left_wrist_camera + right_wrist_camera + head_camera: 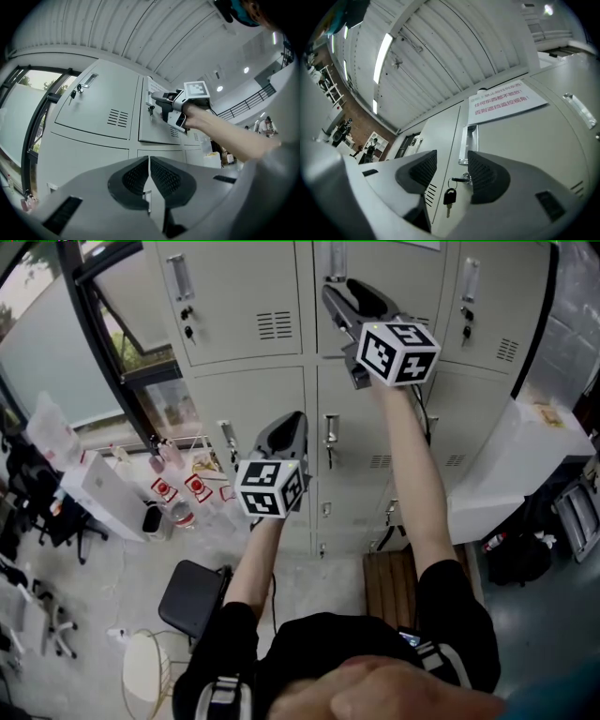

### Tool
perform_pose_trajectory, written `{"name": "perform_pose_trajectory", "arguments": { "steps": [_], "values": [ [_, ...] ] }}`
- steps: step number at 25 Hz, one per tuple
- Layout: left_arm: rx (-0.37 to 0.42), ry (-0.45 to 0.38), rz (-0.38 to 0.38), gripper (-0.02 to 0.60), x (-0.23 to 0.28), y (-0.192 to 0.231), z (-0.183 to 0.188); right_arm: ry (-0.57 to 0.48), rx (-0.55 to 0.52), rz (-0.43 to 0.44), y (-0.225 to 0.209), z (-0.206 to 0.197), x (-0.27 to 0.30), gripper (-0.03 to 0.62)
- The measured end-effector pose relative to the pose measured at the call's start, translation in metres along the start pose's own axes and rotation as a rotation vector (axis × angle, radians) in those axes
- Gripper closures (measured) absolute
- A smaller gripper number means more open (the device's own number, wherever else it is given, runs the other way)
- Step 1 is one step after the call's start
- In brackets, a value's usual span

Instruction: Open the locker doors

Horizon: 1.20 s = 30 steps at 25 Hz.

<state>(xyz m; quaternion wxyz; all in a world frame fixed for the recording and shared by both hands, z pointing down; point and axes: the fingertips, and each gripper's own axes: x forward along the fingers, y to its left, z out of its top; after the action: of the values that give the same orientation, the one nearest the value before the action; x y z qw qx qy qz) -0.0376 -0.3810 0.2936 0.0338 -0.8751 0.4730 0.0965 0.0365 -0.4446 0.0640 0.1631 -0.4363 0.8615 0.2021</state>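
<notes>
In the head view I see the grey lockers (253,390) in front of me, and all their doors look closed from here. My left gripper (291,420) is held up before the middle row, near a door handle (331,442), but it does not touch it. My right gripper (334,294) is higher, close to the left edge of the upper middle door (412,277). Below there is a wooden bench (389,582) at the foot of the lockers and a black stool (192,601) on the floor.

In the left gripper view the left gripper (149,173) is clenched: its two ribbed pads meet and hold nothing. Behind them stands the upper left door (101,108) with vent slots (117,118) and its own key (73,93) in the lock. The right gripper (157,101) shows further right, at the neighbouring door.

In the right gripper view the right gripper (452,171) is released, its jaws well apart. Between them (but not touched by either pad) I see the lock key (461,178) sticking out of the upper middle door (525,140), with a black-headed key (449,197) hanging from its ring. Just above is the recessed metal handle (467,143), and higher a paper notice (504,99) with red print.
</notes>
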Motion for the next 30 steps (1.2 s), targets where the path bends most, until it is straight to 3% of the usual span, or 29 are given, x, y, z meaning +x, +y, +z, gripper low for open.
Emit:
{"name": "perform_pose_trajectory", "arguments": {
  "steps": [3, 11, 16, 23, 26, 30],
  "values": [
    [-0.005, 0.008, 0.008, 0.571, -0.002, 0.003, -0.004, 0.048, -0.022, 0.022, -0.003, 0.004, 0.012, 0.384],
    [-0.039, 0.006, 0.032, 0.571, -0.008, 0.019, -0.010, 0.154, -0.128, -0.014, -0.005, 0.004, 0.036, 0.379],
    [-0.063, 0.012, 0.022, 0.571, -0.008, 0.021, -0.015, 0.188, -0.131, -0.097, -0.014, 0.010, 0.045, 0.361],
    [-0.119, -0.018, 0.013, 0.571, -0.018, 0.032, -0.007, 0.226, -0.265, -0.187, -0.009, 0.007, 0.054, 0.361],
    [-0.129, -0.020, 0.019, 0.571, -0.021, 0.039, -0.008, 0.242, -0.245, -0.205, -0.010, 0.003, 0.062, 0.361],
    [-0.147, -0.017, 0.027, 0.571, -0.024, 0.048, -0.013, 0.245, -0.244, -0.236, -0.015, -0.001, 0.066, 0.423]
  ]
}}
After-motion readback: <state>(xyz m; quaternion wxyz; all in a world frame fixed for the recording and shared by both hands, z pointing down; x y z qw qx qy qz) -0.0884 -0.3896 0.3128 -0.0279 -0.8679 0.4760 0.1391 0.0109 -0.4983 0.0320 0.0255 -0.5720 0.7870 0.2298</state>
